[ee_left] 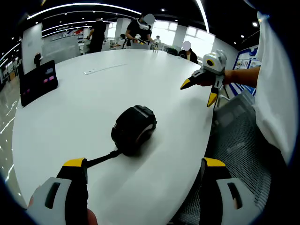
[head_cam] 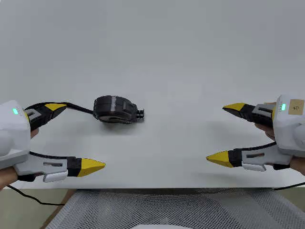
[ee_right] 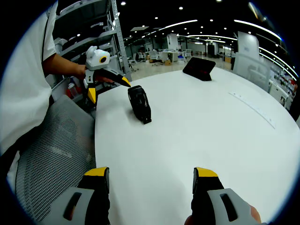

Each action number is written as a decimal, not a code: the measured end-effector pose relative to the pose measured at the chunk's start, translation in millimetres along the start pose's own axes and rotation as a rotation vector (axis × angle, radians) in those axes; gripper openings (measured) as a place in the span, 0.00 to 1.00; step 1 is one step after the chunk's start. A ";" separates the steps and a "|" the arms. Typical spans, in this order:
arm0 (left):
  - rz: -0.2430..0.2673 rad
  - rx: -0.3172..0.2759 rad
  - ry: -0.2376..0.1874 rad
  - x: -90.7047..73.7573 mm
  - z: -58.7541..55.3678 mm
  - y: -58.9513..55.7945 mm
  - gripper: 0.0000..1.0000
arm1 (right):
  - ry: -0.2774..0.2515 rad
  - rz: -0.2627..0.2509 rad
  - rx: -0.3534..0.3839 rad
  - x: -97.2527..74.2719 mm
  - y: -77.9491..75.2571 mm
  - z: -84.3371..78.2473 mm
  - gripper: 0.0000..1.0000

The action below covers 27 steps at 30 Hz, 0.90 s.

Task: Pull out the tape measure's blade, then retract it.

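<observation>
Tape measure: black, lying on its side on the surface, left of centre in head view, nr the front edge. Blade is in; just the hook end shows at the case's right.

Room: big open hall w/ ceiling light strips. A metal rack stands in the right gripper view, and people stand at the far side in the left gripper view.

Surface is wide, white and rounded at the edge. A dark screen stands propped on its far part, and a thin pale strip lies flat, well apart from the tape measure. Grey mesh chair sits just below the front edge.

Left gripper hovers at the left, jaws spread wide, tape measure just beyond its tips. Right gripper is at the right, jaws also spread, well apart from the tape measure.

Black strap runs from the case to the left gripper's far jaw; whether they touch, can't tell.
</observation>
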<state>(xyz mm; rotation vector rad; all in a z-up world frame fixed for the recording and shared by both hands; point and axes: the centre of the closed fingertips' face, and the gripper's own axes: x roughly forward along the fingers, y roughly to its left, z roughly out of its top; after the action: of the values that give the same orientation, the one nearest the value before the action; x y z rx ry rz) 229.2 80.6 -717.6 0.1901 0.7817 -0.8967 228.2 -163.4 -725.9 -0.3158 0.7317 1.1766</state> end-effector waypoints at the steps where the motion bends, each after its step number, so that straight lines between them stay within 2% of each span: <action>1: -0.001 0.001 0.003 -0.3 -0.3 0.4 0.99 | -0.002 0.000 0.002 -0.1 -0.1 0.6 0.71; 7: 0.006 -0.001 0.002 -1.2 1.2 4.7 0.99 | -0.010 -0.010 0.003 -1.0 -2.3 1.4 0.72; 17: 0.015 0.004 -0.005 0.4 4.8 5.4 0.99 | -0.026 -0.010 -0.007 -1.4 -3.2 3.8 0.71; 23: 0.011 -0.002 -0.018 -0.4 8.9 4.9 0.93 | -0.026 -0.005 -0.009 -0.3 -3.1 4.4 0.70; 27: 0.013 0.001 -0.017 0.6 9.1 5.9 0.93 | -0.020 -0.007 -0.016 0.6 -3.9 3.4 0.70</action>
<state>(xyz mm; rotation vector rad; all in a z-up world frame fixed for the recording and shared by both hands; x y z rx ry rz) 238.7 79.8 -712.5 0.1878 0.7641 -0.8852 233.1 -162.5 -724.4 -0.3190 0.7035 1.1779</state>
